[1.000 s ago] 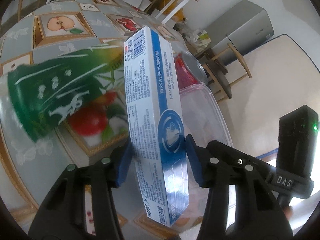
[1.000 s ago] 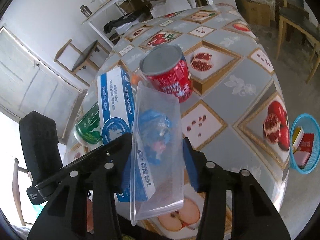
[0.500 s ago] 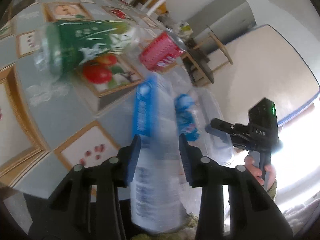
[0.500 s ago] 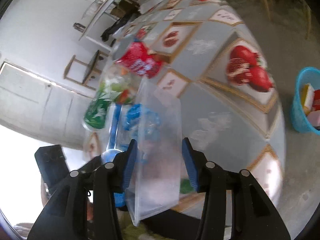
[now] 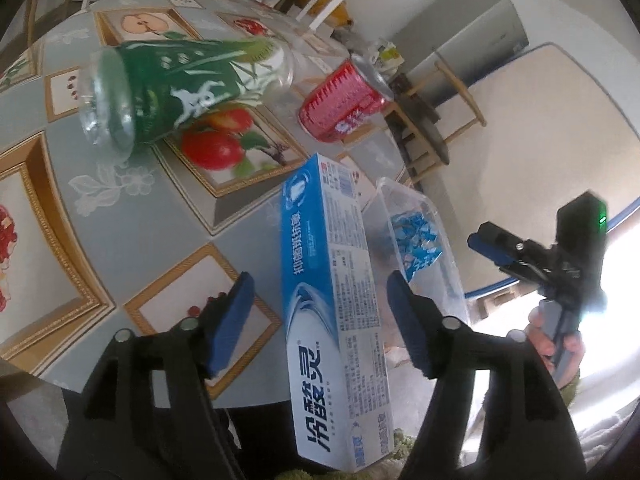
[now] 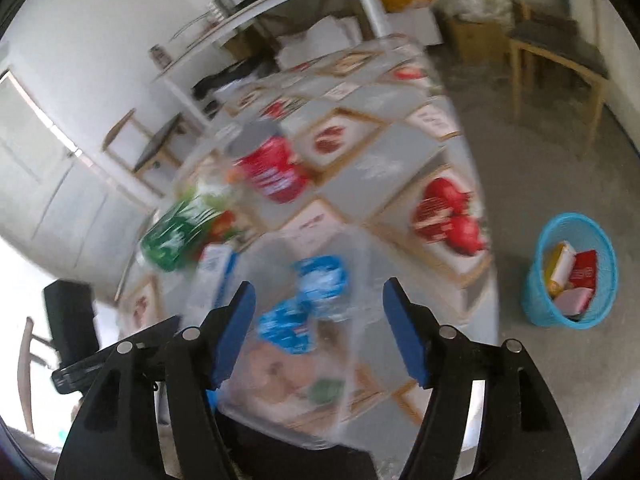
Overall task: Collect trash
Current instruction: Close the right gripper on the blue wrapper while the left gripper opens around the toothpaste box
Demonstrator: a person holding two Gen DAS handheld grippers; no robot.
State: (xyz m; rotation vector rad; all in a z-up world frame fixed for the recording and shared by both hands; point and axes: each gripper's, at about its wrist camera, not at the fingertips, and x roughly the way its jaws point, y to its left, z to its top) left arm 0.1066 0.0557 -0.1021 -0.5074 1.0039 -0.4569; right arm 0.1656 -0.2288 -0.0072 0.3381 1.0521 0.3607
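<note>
A blue-and-white toothpaste box (image 5: 332, 304) lies over the near table edge between the fingers of my left gripper (image 5: 318, 292). Its jaws are opening and the pads stand clear of the box on both sides. Right of the box is a clear plastic container (image 5: 448, 264) holding blue wrappers (image 5: 416, 240). In the blurred right wrist view the container (image 6: 280, 392) and wrappers (image 6: 320, 276) sit between the fingers of my right gripper (image 6: 318, 300). Those jaws are opening too, and neither pad touches the container. A hand (image 5: 552, 344) holds the right gripper (image 5: 490, 250).
A green bottle (image 5: 176, 88) lies on its side on the fruit-patterned tablecloth (image 5: 100, 184), with a red can (image 5: 344, 100) behind it. On the floor to the right stands a blue basket (image 6: 540, 304) with some packets inside. Wooden chairs (image 6: 560, 52) stand further off.
Both grippers have spread their jaws. The left one has let go of the toothpaste box and the right one has let go of the clear container; both things now rest at the table edge.
</note>
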